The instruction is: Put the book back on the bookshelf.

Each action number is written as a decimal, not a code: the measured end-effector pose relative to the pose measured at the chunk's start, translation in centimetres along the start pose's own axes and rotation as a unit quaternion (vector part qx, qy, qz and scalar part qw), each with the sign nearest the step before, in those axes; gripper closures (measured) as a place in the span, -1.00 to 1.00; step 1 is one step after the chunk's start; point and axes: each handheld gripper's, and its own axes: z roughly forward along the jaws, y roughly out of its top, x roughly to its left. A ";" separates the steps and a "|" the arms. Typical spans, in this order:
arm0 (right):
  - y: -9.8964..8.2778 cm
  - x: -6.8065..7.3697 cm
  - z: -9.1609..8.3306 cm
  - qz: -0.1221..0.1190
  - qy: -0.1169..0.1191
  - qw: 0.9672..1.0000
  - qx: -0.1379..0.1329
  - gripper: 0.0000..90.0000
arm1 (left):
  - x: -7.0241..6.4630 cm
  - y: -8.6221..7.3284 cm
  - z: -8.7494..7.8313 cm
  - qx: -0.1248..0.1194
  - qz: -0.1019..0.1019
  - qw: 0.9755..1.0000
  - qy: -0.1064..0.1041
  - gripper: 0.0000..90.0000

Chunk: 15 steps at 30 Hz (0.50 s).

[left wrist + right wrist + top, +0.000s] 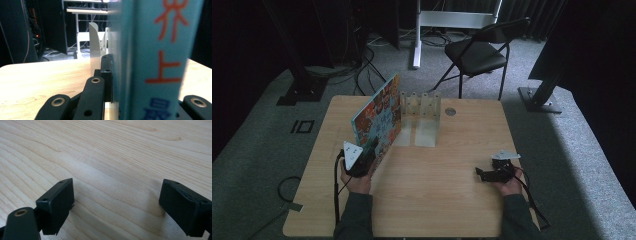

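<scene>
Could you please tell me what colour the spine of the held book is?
The book has a teal-blue spine with orange-red characters, clearest in the left gripper view.

Left hand (357,181) low at the table's near left, forearm coming straight in from the bottom edge; its left gripper (362,157) is clamped, jaws pressed tight on what sits between them; right hand (508,186) rests over on the near right; right gripper (117,207) points leftward, jaws spread wide, nothing between.
</scene>
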 end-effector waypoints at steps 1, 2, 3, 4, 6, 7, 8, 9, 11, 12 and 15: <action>0.0 0.0 0.0 0.000 0.000 1.000 0.000 -0.72 | 0.0 0.0 0.1 0.000 -0.002 1.000 0.003 0.80; 0.0 0.0 0.0 0.001 0.000 1.000 0.000 -0.72 | -0.1 0.0 0.2 0.000 -0.003 1.000 0.007 0.80; 0.0 0.0 0.0 0.001 0.000 1.000 0.000 -0.72 | -0.1 0.0 0.3 0.001 -0.003 1.000 0.010 0.80; 0.0 0.0 0.0 0.000 0.000 1.000 0.000 -0.72 | -0.1 0.0 0.3 0.000 -0.007 1.000 0.013 0.80; 0.0 0.0 0.0 0.000 0.001 1.000 0.000 -0.72 | -0.1 0.0 0.5 0.000 -0.009 1.000 0.017 0.80; 0.0 0.0 0.0 0.000 0.001 1.000 0.000 -0.72 | -0.2 0.0 0.6 0.000 -0.010 1.000 0.018 0.80; 0.0 0.0 0.0 0.001 0.001 1.000 0.000 -0.72 | -0.2 0.0 0.7 0.000 -0.011 1.000 0.018 0.80; 0.0 0.0 0.0 0.001 0.001 1.000 0.000 -0.72 | -0.2 0.0 0.7 0.000 -0.011 1.000 0.019 0.80; 0.0 0.0 0.0 0.001 0.001 1.000 0.000 -0.72 | -0.3 0.0 0.9 0.002 -0.007 1.000 0.022 0.80; 0.0 0.0 0.0 0.001 0.000 1.000 0.000 -0.72 | -0.4 0.0 1.0 0.001 -0.006 1.000 0.025 0.80; 0.0 0.0 0.0 0.001 0.001 1.000 0.000 -0.72 | -0.7 -0.1 1.2 0.002 -0.003 0.999 0.034 0.80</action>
